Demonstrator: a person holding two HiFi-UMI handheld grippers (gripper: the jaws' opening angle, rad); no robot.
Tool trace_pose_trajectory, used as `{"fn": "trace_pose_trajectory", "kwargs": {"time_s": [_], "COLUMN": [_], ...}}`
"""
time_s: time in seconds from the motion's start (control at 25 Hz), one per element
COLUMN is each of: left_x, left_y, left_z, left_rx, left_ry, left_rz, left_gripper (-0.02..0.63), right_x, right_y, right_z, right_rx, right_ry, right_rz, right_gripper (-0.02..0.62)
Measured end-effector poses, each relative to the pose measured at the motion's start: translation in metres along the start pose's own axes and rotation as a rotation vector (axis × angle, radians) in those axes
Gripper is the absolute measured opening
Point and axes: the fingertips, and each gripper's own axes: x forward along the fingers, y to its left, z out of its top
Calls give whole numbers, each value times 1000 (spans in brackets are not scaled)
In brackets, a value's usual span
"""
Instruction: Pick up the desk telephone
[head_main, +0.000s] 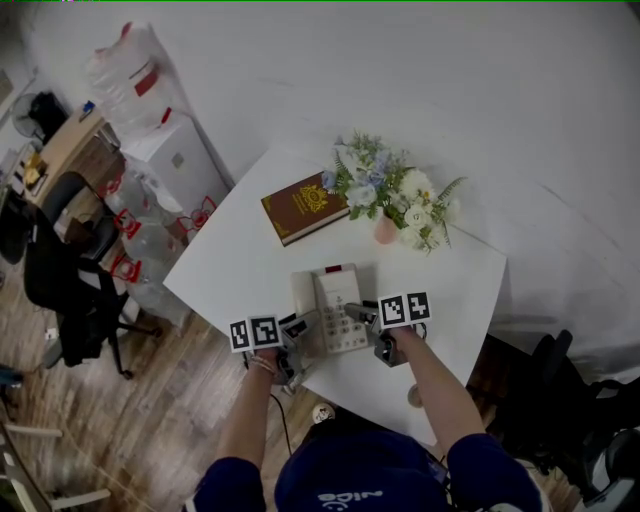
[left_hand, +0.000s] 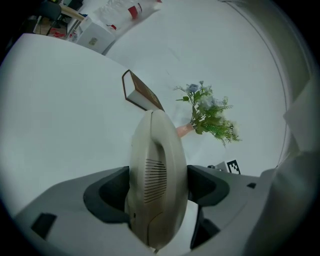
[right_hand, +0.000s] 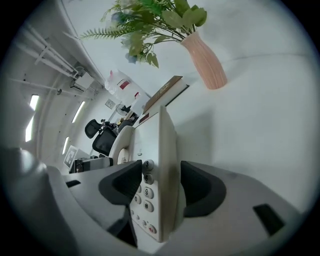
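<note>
One white table (head_main: 235, 270), telephone (head_main: 338, 300) atop — wood floor (head_main: 170, 420) around.

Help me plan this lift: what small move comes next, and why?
Probably close both tools. The left tool straddles the handset, the right tool the keypad side of the phone, both with jaws apart; the phone lies on the table.

The beige plastic desk telephone (head_main: 335, 290) looks smooth and a little shiny. The white desk (head_main: 230, 275) is smooth and matt. The ribbed pink vase (right_hand: 205, 61) looks matt. The brown book with gold print (head_main: 305, 207) has a smooth cover. The floor (head_main: 180, 400) is brown wood.
</note>
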Motion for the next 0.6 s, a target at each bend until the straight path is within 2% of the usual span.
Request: {"fn": "trace_pose_trajectory", "kwargs": {"time_s": [0.32,0.6], "left_x": [1,1], "left_y": [2,2], "left_z": [0,0], "left_rx": [-30,-20], "left_ry": [-13,-19], "left_rz": [-31,-35], "left_gripper": [374,371], "right_x": [2,2], "right_y": [0,0], "right_z": [-4,-4], "right_rx": [135,119], "right_ry": [-14,-19], "right_rz": [98,95], "right_gripper": [247,241]}}
